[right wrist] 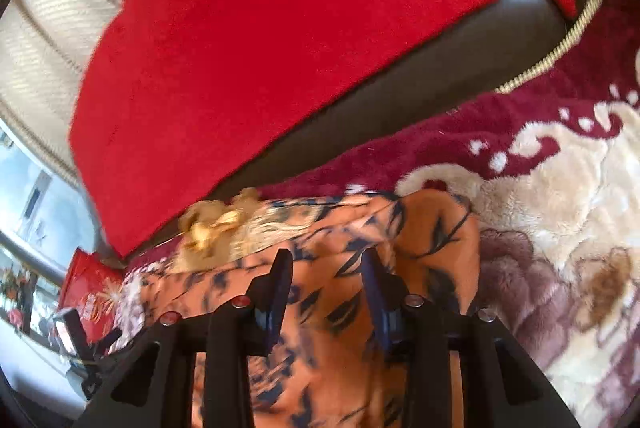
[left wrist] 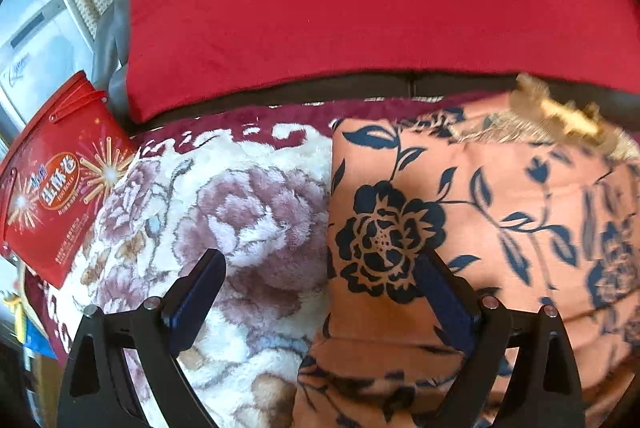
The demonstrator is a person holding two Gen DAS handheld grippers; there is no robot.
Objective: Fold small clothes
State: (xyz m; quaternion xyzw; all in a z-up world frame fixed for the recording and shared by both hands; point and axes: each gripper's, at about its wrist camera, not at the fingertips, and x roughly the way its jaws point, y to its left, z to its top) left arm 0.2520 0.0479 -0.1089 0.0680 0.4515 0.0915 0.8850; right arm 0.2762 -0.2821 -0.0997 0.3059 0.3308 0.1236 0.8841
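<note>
A folded orange garment [left wrist: 480, 228] with a dark blue flower print lies on the plush blanket, with a gold lace trim [left wrist: 560, 115] at its far edge. My left gripper [left wrist: 320, 264] is open wide and straddles the garment's left edge: its right finger [left wrist: 436, 288] is over the cloth and its left finger [left wrist: 200, 288] over the blanket. In the right wrist view the same garment [right wrist: 332, 348] fills the area under my right gripper [right wrist: 326, 260]. Its jaws stand partly apart above the cloth, and nothing visibly pinched shows between them. The gold trim [right wrist: 212, 228] lies just beyond them, to the left.
The cream, mauve and maroon flowered blanket [left wrist: 224, 211] covers the seat. A big red cushion [left wrist: 360, 7] leans against the dark backrest behind it. A red printed box [left wrist: 52, 195] stands at the blanket's left edge. Bare blanket [right wrist: 560, 207] lies right of the garment.
</note>
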